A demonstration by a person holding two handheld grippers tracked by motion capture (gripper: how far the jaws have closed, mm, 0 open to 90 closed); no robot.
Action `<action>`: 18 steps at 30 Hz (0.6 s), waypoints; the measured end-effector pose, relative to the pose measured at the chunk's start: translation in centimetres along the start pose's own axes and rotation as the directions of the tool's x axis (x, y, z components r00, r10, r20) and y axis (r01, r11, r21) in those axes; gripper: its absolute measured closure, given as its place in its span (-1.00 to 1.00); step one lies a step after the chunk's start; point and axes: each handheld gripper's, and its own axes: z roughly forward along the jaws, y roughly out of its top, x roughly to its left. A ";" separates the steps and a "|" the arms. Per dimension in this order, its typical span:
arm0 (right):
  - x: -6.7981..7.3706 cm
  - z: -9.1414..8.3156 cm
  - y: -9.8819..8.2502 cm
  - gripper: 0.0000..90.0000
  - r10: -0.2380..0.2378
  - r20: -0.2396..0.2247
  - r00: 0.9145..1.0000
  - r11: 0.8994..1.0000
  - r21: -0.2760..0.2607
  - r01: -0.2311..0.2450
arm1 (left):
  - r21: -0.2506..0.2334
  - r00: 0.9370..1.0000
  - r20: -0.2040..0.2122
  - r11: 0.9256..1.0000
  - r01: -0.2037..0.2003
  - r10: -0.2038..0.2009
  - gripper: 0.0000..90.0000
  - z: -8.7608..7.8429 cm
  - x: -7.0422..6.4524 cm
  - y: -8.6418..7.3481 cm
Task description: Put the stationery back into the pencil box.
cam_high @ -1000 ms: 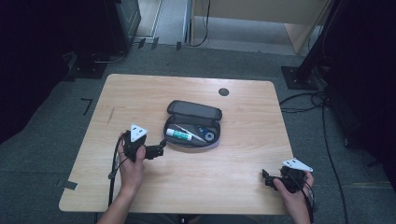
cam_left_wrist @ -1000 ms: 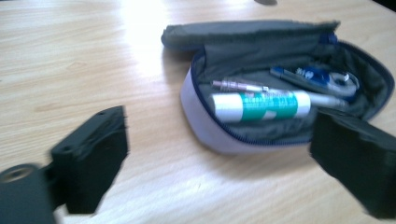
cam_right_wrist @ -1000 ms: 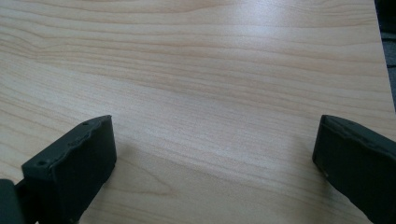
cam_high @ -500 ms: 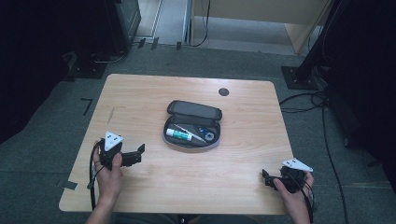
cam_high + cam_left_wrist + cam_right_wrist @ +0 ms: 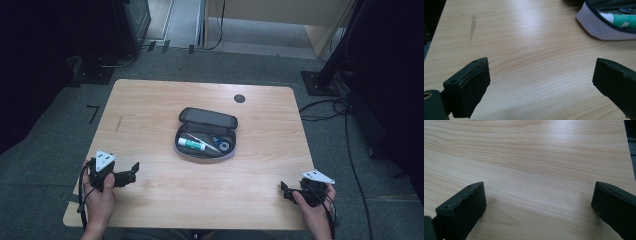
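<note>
My left gripper [image 5: 131,172], jaws apart, sits nearer the open pencil case [image 5: 205,135], which lies at two o'clock; my right gripper [image 5: 286,190] also gapes.

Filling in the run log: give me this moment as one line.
left tool: open, empty, near left table edge | right tool: open, empty, near right corner | pencil case: open, mid-table, untouched | glue stick: inside case

Dim surroundings, evenly lit table [image 5: 150,105]; soft glare on wood in gripper views; near jaws slightly blurred.
</note>
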 end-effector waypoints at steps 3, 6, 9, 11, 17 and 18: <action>0.0 0.0 0.0 -1.00 0.000 0.000 1.000 1.000 0.000 0.000 | 0.002 1.000 -0.003 1.000 0.013 -0.013 -0.97 -0.4 0.7 -0.8; 0.0 0.0 0.0 -1.00 0.000 0.000 1.000 1.000 0.000 0.000 | 0.014 1.000 -0.006 1.000 0.010 -0.010 -0.97 -0.8 1.2 -1.5; 0.0 0.0 0.0 -1.00 0.000 0.000 1.000 1.000 0.000 0.000 | 0.025 1.000 -0.024 1.000 -0.009 0.010 -0.97 -1.2 1.5 -2.3; 0.0 0.0 0.0 -1.00 0.001 0.001 1.000 1.000 0.000 -0.001 | 0.033 1.000 -0.028 0.999 -0.005 0.006 -0.97 -1.6 1.9 -2.8; 0.0 0.0 0.0 -1.00 0.004 0.002 1.000 1.000 0.000 -0.004 | 0.054 0.999 -0.052 0.999 0.005 -0.002 -0.97 -2.5 3.4 -4.2; 0.0 0.0 0.0 -1.00 0.003 0.003 1.000 1.000 0.000 -0.003 | 0.058 0.998 -0.057 0.998 0.008 -0.005 -0.97 -2.6 3.7 -4.4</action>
